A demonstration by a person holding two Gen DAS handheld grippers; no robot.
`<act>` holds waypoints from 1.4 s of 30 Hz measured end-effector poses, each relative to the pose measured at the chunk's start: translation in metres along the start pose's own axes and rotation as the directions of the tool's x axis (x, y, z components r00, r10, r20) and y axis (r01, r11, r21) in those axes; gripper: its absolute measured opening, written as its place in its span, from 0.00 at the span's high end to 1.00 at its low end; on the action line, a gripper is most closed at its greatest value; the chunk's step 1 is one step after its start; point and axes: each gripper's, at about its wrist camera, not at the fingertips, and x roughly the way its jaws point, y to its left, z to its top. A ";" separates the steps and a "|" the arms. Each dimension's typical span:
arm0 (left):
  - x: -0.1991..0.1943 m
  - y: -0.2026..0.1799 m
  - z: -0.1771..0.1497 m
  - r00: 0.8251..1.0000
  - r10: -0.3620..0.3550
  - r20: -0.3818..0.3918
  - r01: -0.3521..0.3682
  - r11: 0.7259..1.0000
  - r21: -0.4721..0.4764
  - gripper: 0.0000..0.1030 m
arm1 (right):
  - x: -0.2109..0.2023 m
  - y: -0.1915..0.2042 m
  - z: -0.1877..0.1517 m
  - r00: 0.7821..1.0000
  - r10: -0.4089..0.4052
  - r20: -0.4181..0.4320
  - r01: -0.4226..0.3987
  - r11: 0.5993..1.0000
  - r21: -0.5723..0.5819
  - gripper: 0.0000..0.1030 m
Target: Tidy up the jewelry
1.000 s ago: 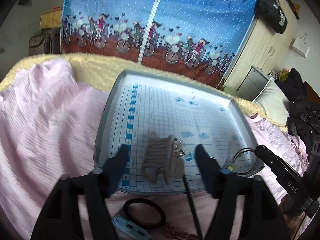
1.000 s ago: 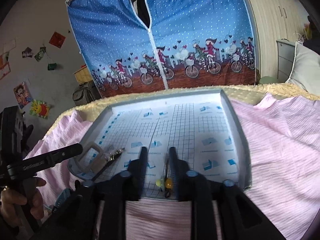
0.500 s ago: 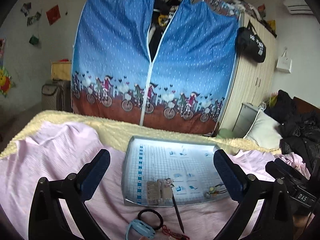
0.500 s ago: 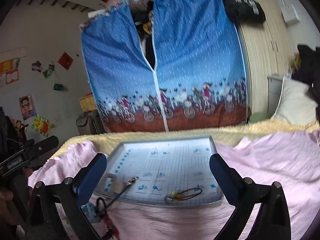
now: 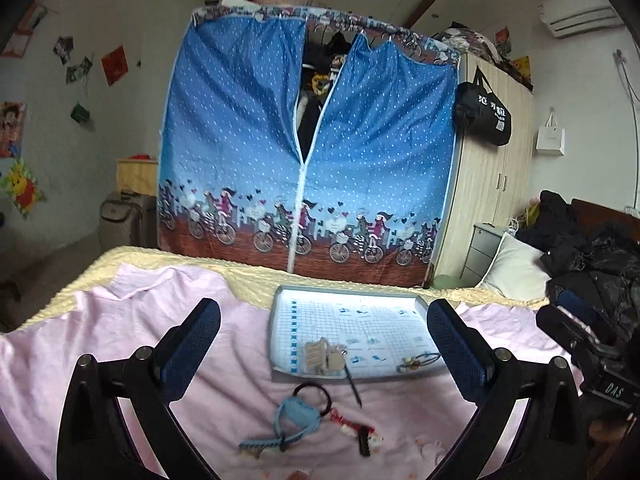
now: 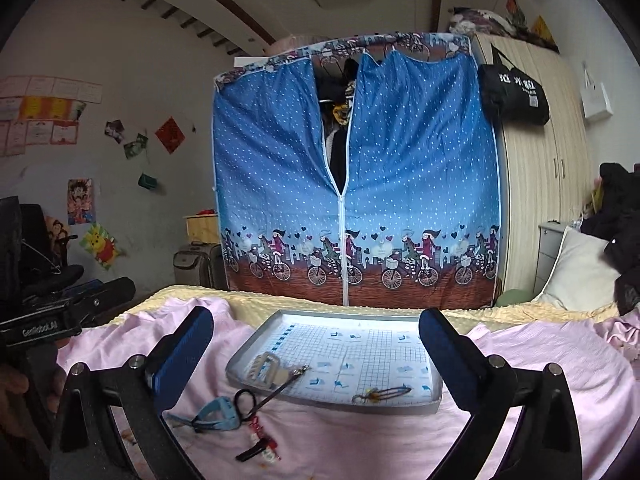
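A grey tray (image 5: 274, 332) (image 6: 332, 398) lined with grid paper lies on the pink bedspread. In it are a beige claw clip (image 5: 318, 354) (image 6: 266, 366) and a beaded black hair tie (image 5: 416, 362) (image 6: 380, 394). A black hair stick (image 5: 354, 386) (image 6: 276, 390) leans over the tray's near rim. On the spread before the tray lie a black hair tie (image 5: 312, 394) (image 6: 245, 398), a blue band (image 5: 296, 416) (image 6: 218, 410) and a red charm (image 5: 356, 428) (image 6: 260, 436). My left gripper (image 5: 323, 312) and right gripper (image 6: 316, 318) both hang open and empty, high and back from the tray.
A blue fabric wardrobe (image 5: 304, 168) stands past the bed's far edge, with a wooden wardrobe (image 5: 492, 208) to its right. A white pillow (image 5: 516, 272) and dark clothes (image 5: 600, 256) lie at the right. A hand (image 6: 16, 384) holds the left gripper's handle.
Both grippers have drawn up and back from the tray. The right one went from nearly shut by the beaded hair tie to wide open; the left one widened away from the claw clip.
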 end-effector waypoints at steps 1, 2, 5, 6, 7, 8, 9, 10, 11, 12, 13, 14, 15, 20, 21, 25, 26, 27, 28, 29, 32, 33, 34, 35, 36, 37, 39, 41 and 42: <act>-0.009 -0.001 -0.004 1.000 0.010 0.007 -0.010 1.000 0.009 0.02 | -0.005 0.003 -0.001 1.000 0.000 0.000 0.000 1.000 0.000 0.00; -0.016 -0.002 -0.007 1.000 0.017 0.009 -0.017 1.000 0.017 0.02 | -0.011 0.006 -0.004 1.000 0.002 0.000 -0.002 1.000 0.002 0.00; -0.033 -0.004 -0.018 1.000 0.025 0.004 -0.025 0.999 0.027 0.02 | -0.028 0.013 -0.014 1.000 0.002 -0.009 -0.001 1.000 0.008 0.00; -0.039 -0.005 -0.021 1.000 0.028 0.005 -0.029 0.999 0.029 0.02 | -0.033 0.015 -0.018 1.000 0.003 -0.016 -0.002 1.000 0.014 0.00; -0.045 -0.005 -0.025 0.999 0.033 0.006 -0.033 0.999 0.032 0.02 | -0.039 0.018 -0.023 1.000 0.003 -0.027 -0.003 1.000 0.018 0.00; -0.052 -0.007 -0.030 0.999 0.039 0.005 -0.039 0.999 0.037 0.02 | -0.044 0.019 -0.027 0.999 -0.001 -0.034 0.002 1.000 0.018 0.00; -0.058 -0.008 -0.033 0.999 0.045 0.003 -0.045 0.998 0.040 0.02 | -0.048 0.020 -0.030 0.999 -0.007 -0.040 0.008 1.000 0.016 0.00; -0.063 -0.008 -0.036 0.999 0.053 -0.001 -0.053 0.998 0.044 0.02 | -0.054 0.022 -0.034 0.999 -0.013 -0.044 0.013 1.000 0.015 0.00; -0.069 -0.010 -0.041 0.998 0.060 -0.010 -0.060 0.997 0.046 0.02 | -0.059 0.023 -0.037 0.999 -0.018 -0.050 0.018 1.000 0.015 0.00; -0.073 -0.010 -0.045 0.998 0.062 -0.017 -0.062 0.997 0.046 0.02 | -0.064 0.024 -0.040 0.998 -0.024 -0.059 0.025 1.000 0.017 0.00; -0.077 -0.011 -0.049 0.997 0.064 -0.031 -0.063 0.997 0.041 0.02 | -0.069 0.025 -0.043 0.998 -0.027 -0.065 0.029 0.999 0.023 0.00; -0.080 -0.010 -0.052 0.997 0.061 -0.042 -0.060 0.998 0.035 0.02 | -0.074 0.025 -0.047 0.997 -0.027 -0.070 0.030 0.999 0.031 0.00; -0.083 -0.009 -0.055 0.997 0.055 -0.060 -0.054 0.998 0.027 0.02 | -0.077 0.026 -0.050 0.997 -0.028 -0.078 0.031 0.999 0.039 0.00; -0.096 -0.008 -0.067 0.992 0.037 -0.125 -0.039 0.999 -0.017 0.02 | -0.089 0.025 -0.066 0.984 -0.061 -0.167 0.077 0.993 0.085 0.00; -0.099 -0.008 -0.069 0.990 0.041 -0.134 -0.044 0.999 -0.020 0.02 | -0.091 0.024 -0.069 0.980 -0.063 -0.187 0.083 0.992 0.097 0.00; -0.103 -0.011 -0.077 0.982 0.058 -0.180 -0.061 0.998 -0.010 0.02 | -0.094 0.022 -0.081 0.964 -0.062 -0.260 0.098 0.987 0.129 0.00; -0.102 -0.012 -0.080 0.978 0.066 -0.199 -0.068 0.998 -0.001 0.02 | -0.093 0.021 -0.083 0.958 -0.061 -0.279 0.102 0.986 0.133 0.00; -0.101 -0.012 -0.083 0.974 0.074 -0.213 -0.074 0.997 0.006 0.02 | -0.092 0.021 -0.086 0.954 -0.059 -0.294 0.103 0.985 0.135 0.00; -0.099 -0.014 -0.087 0.968 0.086 -0.235 -0.084 0.996 0.018 0.02 | -0.090 0.022 -0.088 0.949 -0.057 -0.312 0.103 0.986 0.134 0.00; -0.096 -0.015 -0.090 0.963 0.096 -0.252 -0.092 0.995 0.027 0.02 | -0.090 0.023 -0.090 0.944 -0.055 -0.325 0.104 0.986 0.133 0.00; -0.089 -0.016 -0.097 0.948 0.107 -0.301 -0.102 0.994 0.032 0.02 | -0.080 0.025 -0.098 0.919 -0.047 -0.392 0.104 0.987 0.125 0.00; -0.088 -0.014 -0.099 0.944 0.112 -0.310 -0.108 0.994 0.029 0.02 | -0.076 0.025 -0.101 0.910 -0.049 -0.412 0.108 0.987 0.122 0.00; -0.085 -0.013 -0.100 0.937 0.122 -0.328 -0.120 0.992 0.024 0.02 | -0.071 0.025 -0.105 0.891 -0.056 -0.451 0.121 0.986 0.118 0.00; -0.084 -0.011 -0.102 0.930 0.124 -0.346 -0.125 0.992 0.018 0.02 | -0.068 0.025 -0.108 0.877 -0.057 -0.477 0.128 0.985 0.118 0.00; -0.081 -0.009 -0.104 0.921 0.117 -0.371 -0.123 0.992 0.009 0.02 | -0.065 0.023 -0.112 0.865 -0.051 -0.499 0.130 0.984 0.124 0.00; -0.078 -0.007 -0.106 0.912 0.109 -0.395 -0.119 0.993 -0.001 0.02 | -0.062 0.021 -0.114 0.855 -0.042 -0.517 0.129 0.983 0.134 0.00; -0.073 -0.001 -0.107 0.897 0.106 -0.429 -0.123 0.992 -0.011 0.02 | -0.054 0.014 -0.118 0.830 -0.002 -0.558 0.119 0.978 0.173 0.00; -0.065 0.003 -0.107 0.880 0.100 -0.464 -0.123 0.992 -0.019 0.02 | -0.046 0.007 -0.123 0.802 0.039 -0.597 0.107 0.972 0.208 0.00; -0.059 0.006 -0.107 0.867 0.095 -0.489 -0.121 0.992 -0.023 0.02 | -0.044 0.006 -0.125 0.791 0.050 -0.609 0.106 0.970 0.217 0.00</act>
